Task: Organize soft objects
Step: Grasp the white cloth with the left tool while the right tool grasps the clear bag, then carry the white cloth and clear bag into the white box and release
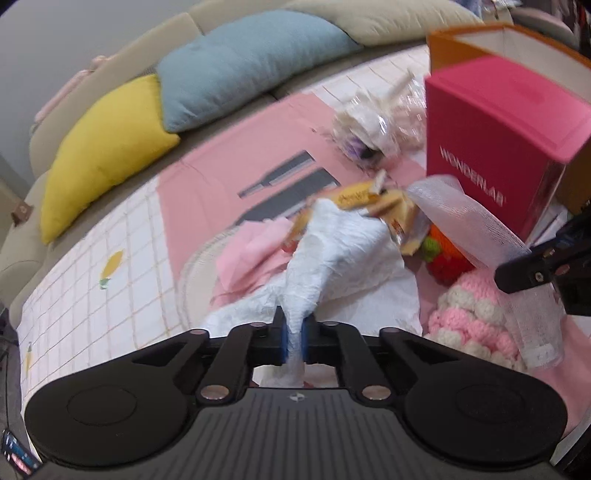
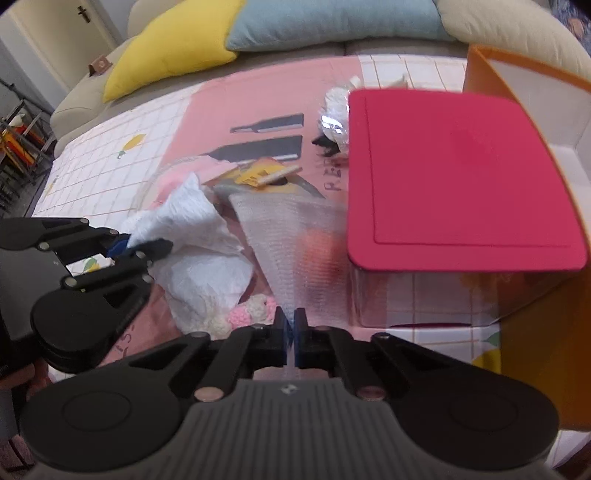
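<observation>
Across the frame: table [image 1: 92, 258] under white grid cloth, pink mat; sofa with yellow and blue cushions behind. Crumpled white tissue [image 1: 332, 266] at centre, clamped in left gripper [image 1: 293, 341]. Right gripper [image 2: 293, 341] pinched on translucent mesh sleeve [image 2: 291, 236].

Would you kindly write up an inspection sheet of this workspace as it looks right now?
Surface: pink and white checked cloth over a table.
Job's things: white crumpled cloth, sheer mesh strip, pink-and-white knitted piece.
Clutter: magenta box, orange box, yellow packet, cellophane bundle.
Grippers: left gripper shut on the white crumpled cloth; right gripper shut on the sheer mesh strip.
Cables: nothing seen.
Surroundings: beige sofa with yellow cushion and blue cushion.
</observation>
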